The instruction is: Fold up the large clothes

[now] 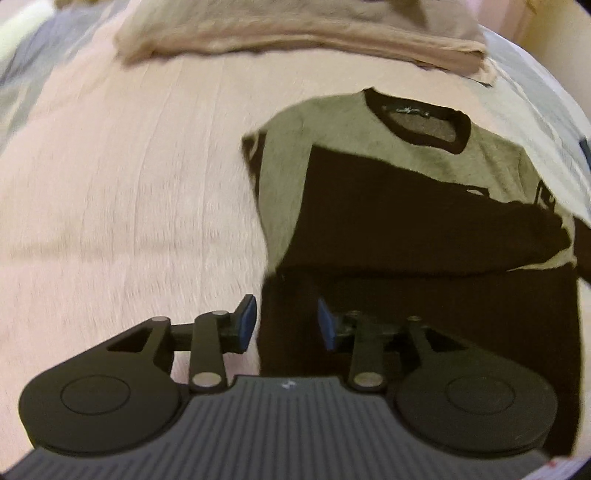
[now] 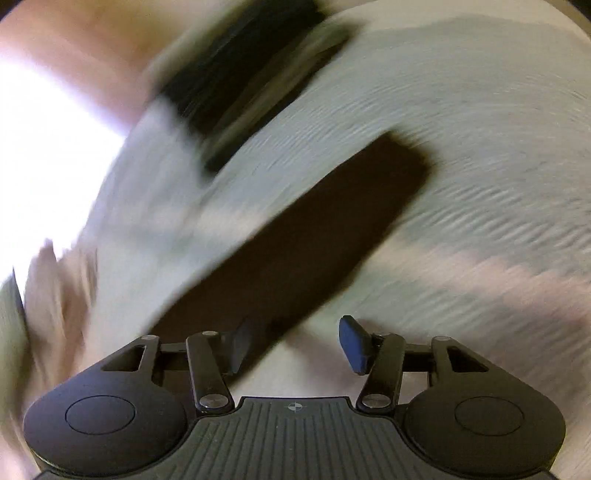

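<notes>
A grey sweatshirt (image 1: 369,155) with a black collar, black sleeves and black lower panel lies flat on the pink bedspread (image 1: 129,184), one sleeve folded across its chest. My left gripper (image 1: 286,323) is open over the garment's lower left edge, with nothing between its blue pads. In the blurred right wrist view a long black sleeve (image 2: 303,243) stretches diagonally over pale bedding (image 2: 461,129). My right gripper (image 2: 295,347) is open at the sleeve's near end, its left finger over the black cloth, gripping nothing.
A folded beige garment (image 1: 295,33) lies at the far edge of the bed, beyond the sweatshirt's collar. Grey-blue bedding (image 1: 546,110) shows at the right. A dark blurred bulk of clothing (image 2: 243,74) lies at the upper middle of the right wrist view.
</notes>
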The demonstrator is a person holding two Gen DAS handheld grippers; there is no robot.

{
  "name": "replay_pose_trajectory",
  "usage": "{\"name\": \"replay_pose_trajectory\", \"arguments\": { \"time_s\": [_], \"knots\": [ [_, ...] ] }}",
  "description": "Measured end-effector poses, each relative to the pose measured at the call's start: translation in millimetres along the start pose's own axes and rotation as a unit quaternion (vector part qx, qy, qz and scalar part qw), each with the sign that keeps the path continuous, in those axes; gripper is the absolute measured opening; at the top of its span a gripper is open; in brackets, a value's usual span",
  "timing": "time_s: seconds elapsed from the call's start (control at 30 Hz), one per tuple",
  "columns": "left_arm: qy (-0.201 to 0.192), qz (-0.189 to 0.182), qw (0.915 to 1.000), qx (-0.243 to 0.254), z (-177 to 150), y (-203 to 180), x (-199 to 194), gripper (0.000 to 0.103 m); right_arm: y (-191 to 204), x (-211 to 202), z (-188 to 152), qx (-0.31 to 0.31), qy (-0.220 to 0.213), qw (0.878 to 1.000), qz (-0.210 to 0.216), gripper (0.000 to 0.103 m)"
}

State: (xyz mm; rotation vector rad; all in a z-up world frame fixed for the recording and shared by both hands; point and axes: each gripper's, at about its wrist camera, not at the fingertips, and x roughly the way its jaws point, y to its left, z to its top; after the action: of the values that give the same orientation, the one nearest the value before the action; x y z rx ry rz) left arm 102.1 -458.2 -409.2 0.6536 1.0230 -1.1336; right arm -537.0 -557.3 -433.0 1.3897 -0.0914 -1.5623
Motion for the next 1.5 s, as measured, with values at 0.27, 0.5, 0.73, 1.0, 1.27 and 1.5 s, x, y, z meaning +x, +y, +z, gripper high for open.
{"name": "replay_pose_trajectory", "arguments": {
  "time_s": [0.27,0.5,0.73,1.0,1.27,1.5],
  "knots": [
    [0.033,-0.015,0.9978,-0.056,-9.5,-2.3,-3.8,0.035,-42.7,33.7,19.3,0.112,-0.029,0.993,0.013,0.034],
    [0.028,-0.018,0.9967,-0.074,-15.9,12.5,-16.2,0.035,82.4,-9.2,14.0,-0.153,-0.095,0.984,-0.002,0.002],
    [0.021,-0.007,0.993,-0.116,-33.9,54.3,-32.5,0.035,286.5,-91.9,-157.8,-0.502,-0.111,0.838,0.182,0.002],
    [0.018,0.009,0.9838,-0.178,-60.3,109.3,-42.6,0.035,312.8,-108.6,-432.0,-0.737,0.091,0.592,0.312,0.054],
    [0.019,-0.01,0.9816,-0.19,-65.7,122.0,-25.6,0.034,241.9,-32.5,-392.2,-0.762,0.14,0.62,0.121,0.054],
    [0.007,-0.049,0.9828,-0.178,-34.1,101.1,1.5,0.034,219.3,11.5,-334.3,-0.843,0.023,0.536,0.043,0.054]
  ]
}}
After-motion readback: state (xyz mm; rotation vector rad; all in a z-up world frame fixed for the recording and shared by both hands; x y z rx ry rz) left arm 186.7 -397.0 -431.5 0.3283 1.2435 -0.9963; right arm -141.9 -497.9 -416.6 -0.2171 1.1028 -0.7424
